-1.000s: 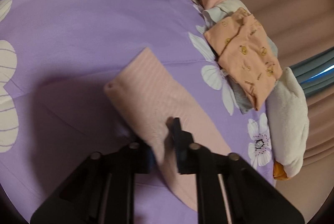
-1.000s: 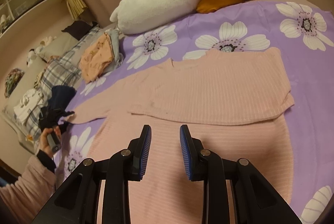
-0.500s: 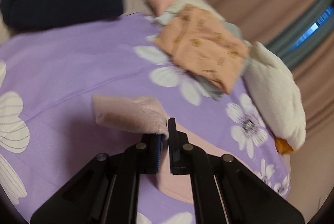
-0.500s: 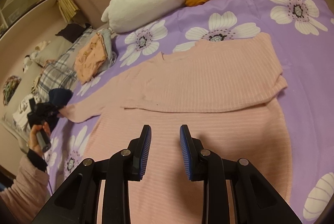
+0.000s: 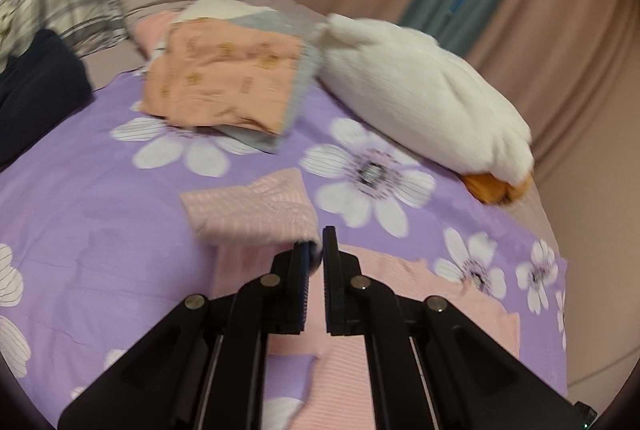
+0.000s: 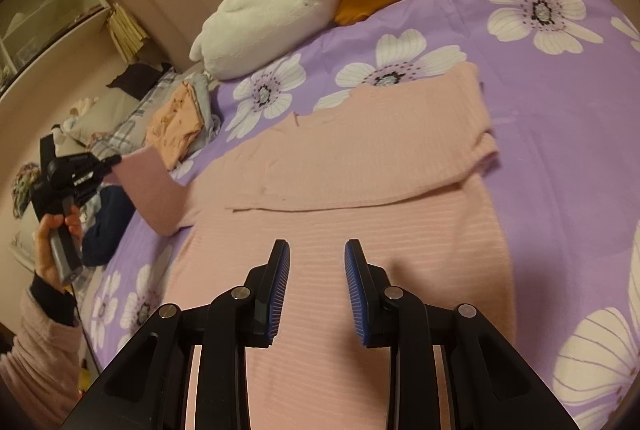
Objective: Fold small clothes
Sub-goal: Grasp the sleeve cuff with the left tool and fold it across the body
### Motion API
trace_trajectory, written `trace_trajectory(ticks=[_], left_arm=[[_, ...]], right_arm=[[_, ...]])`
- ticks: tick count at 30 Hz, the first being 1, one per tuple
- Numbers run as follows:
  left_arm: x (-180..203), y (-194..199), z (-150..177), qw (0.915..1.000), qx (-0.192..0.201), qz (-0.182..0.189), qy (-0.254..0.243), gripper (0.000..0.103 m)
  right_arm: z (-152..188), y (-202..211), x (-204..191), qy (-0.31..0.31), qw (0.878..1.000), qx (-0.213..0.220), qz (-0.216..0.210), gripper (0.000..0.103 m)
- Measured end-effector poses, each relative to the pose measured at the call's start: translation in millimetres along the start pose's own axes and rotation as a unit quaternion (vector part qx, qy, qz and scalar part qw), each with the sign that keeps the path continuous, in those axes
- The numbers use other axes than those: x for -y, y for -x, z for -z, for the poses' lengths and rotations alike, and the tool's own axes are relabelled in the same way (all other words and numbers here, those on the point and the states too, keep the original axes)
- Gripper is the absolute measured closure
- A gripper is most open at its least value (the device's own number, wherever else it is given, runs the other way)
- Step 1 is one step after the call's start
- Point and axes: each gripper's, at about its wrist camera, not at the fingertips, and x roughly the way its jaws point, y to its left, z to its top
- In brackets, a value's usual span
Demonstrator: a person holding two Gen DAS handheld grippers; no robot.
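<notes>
**A:** Nearest first: what is each gripper doing?

**B:** The right gripper (image 6: 316,250) hovers over the body of the pale pink ribbed knit sweater (image 6: 344,230), jaws partly apart and empty. The left gripper (image 5: 314,250) has its jaws pinched tight on the cuff end of the sweater's left sleeve (image 5: 252,213), lifted clear of the purple bedsheet printed with white flowers (image 5: 100,197).

**A:** How should that sleeve go down?

**B:** I'd carry it across the chest, parallel to the other sleeve, already folded over, and lay it flat before letting go. The knit is soft and limp, so it sags and may twist; keep it taut.

**A:** And further back?

**B:** A folded peach printed cloth on a small stack (image 5: 224,85), then a plump white plush goose with orange feet (image 5: 420,89) against the pink curtains.
</notes>
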Motion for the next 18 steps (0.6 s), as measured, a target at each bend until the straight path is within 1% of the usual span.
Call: trace_trajectory(ticks=[3, 7, 10, 13, 14, 15, 16, 17, 18], left_arm=[[34.5, -5.3, 10.2, 0.9993, -0.011, 0.015, -0.032, 0.1], [88.4, -14.4, 27.3, 0.9956, -0.024, 0.038, -0.082, 0.1], [117.1, -24.3, 39.6, 0.9924, -0.041, 0.052, -0.104, 0.099], [130.9, -29.2, 49.5, 0.9908, -0.05, 0.059, -0.111, 0.098], [131.3, -30.7, 51.4, 0.9906, -0.054, 0.063, -0.109, 0.098], [130.4, -31.6, 52.9, 0.9907, -0.058, 0.063, -0.106, 0.098], [127.0, -32.1, 54.5, 0.9908, -0.063, 0.063, -0.102, 0.098], [124.7, -31.2, 56.4, 0.9909, -0.066, 0.063, -0.1, 0.095], [121.7, -30.6, 58.0, 0.9912, -0.067, 0.061, -0.096, 0.094]], right_arm=[[1.8, 6.9, 6.8, -0.006, 1.0, 0.005, 0.001, 0.075], [4.7, 17.4, 21.2, -0.023, 1.0, 0.015, -0.001, 0.075], [6.6, 22.6, 30.5, -0.035, 0.999, 0.02, -0.003, 0.075], [8.7, 24.7, 36.4, -0.046, 0.999, 0.018, -0.011, 0.074], [8.7, 24.6, 37.2, -0.05, 0.998, 0.016, -0.017, 0.07], [9.1, 23.4, 37.3, -0.054, 0.998, 0.011, -0.024, 0.061], [9.0, 20.8, 36.2, -0.055, 0.998, 0.004, -0.032, 0.057], [9.0, 17.3, 32.3, -0.051, 0.998, -0.001, -0.037, 0.055], [7.7, 11.1, 25.2, -0.039, 0.998, -0.008, -0.042, 0.055]])
